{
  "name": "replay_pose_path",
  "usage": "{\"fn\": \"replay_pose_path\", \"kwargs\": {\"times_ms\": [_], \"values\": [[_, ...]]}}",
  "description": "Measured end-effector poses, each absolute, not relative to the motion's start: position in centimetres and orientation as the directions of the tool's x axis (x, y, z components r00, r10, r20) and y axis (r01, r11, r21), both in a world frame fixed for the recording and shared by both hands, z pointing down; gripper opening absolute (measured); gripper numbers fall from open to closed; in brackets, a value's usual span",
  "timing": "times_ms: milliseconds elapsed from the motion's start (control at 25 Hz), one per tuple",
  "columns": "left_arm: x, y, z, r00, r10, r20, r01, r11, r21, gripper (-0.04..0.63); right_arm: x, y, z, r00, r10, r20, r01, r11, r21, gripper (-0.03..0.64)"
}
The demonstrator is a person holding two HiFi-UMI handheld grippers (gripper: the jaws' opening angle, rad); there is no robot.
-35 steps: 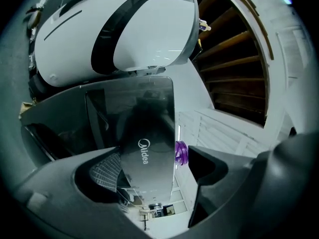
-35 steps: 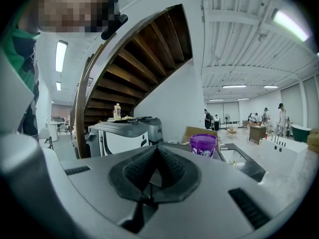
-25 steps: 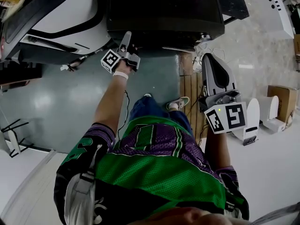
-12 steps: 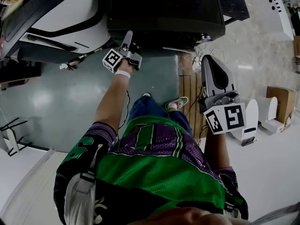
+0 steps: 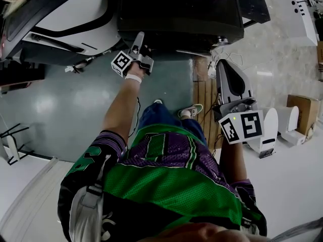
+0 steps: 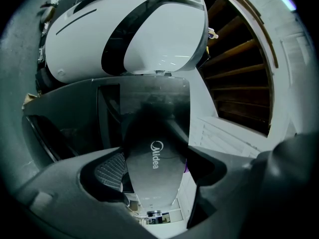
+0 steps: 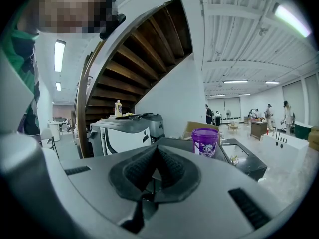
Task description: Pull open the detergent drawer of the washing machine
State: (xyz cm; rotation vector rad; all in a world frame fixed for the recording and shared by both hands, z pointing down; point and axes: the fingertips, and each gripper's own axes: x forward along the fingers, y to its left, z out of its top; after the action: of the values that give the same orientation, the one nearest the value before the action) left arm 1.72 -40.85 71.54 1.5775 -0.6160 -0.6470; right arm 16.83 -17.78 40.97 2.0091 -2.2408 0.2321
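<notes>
The dark washing machine point(image 5: 176, 14) stands at the top of the head view. My left gripper point(image 5: 137, 37) reaches level against its front. In the left gripper view the grey drawer front point(image 6: 154, 133) with a white brand logo lies between the widely spread jaws of the left gripper point(image 6: 155, 169). The jaws have just been closing around it; I see no firm press of the pads. My right gripper point(image 5: 227, 69) is held off to the right, away from the machine. The right gripper view shows that gripper point(image 7: 154, 166) shut with its ribbed pads together and nothing between them.
A white and black appliance point(image 5: 65, 14) stands left of the washer. A purple tub point(image 7: 205, 142) sits on the washer's top. A wooden pallet point(image 5: 204, 97) lies by the person's feet, a cardboard box point(image 5: 303, 107) at the right. A wooden staircase point(image 6: 239, 73) rises behind.
</notes>
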Motion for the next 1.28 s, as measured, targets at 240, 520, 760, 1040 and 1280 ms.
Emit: {"fn": "replay_pose_path", "kwargs": {"times_ms": [240, 520, 760, 1040, 1280], "values": [[1.5, -40.1, 71.6, 0.699, -0.714, -0.052, -0.018, -0.091, 0.996, 0.394, 17.0, -17.5, 40.9, -0.110, -0.976, 0.187, -0.994, 0.105, -0.034, 0.002], [1.1, -38.9, 71.5, 0.706, -0.707, -0.042, -0.020, -0.079, 0.997, 0.394, 16.5, -17.4, 40.8, -0.125, -0.973, 0.192, -0.992, 0.119, -0.044, 0.002], [0.3, -36.9, 71.5, 0.707, -0.706, -0.028, -0.023, -0.063, 0.998, 0.394, 15.9, -16.8, 40.0, -0.155, -0.969, 0.193, -0.988, 0.149, -0.047, 0.002], [-0.8, -34.1, 71.5, 0.722, -0.692, -0.023, -0.026, -0.060, 0.998, 0.394, 15.2, -15.6, 39.4, -0.180, -0.966, 0.184, -0.984, 0.175, -0.040, 0.002], [-1.1, -32.3, 71.4, 0.724, -0.690, -0.019, -0.020, -0.049, 0.999, 0.393, 15.0, -15.3, 39.5, -0.199, -0.964, 0.179, -0.980, 0.191, -0.060, 0.002]]}}
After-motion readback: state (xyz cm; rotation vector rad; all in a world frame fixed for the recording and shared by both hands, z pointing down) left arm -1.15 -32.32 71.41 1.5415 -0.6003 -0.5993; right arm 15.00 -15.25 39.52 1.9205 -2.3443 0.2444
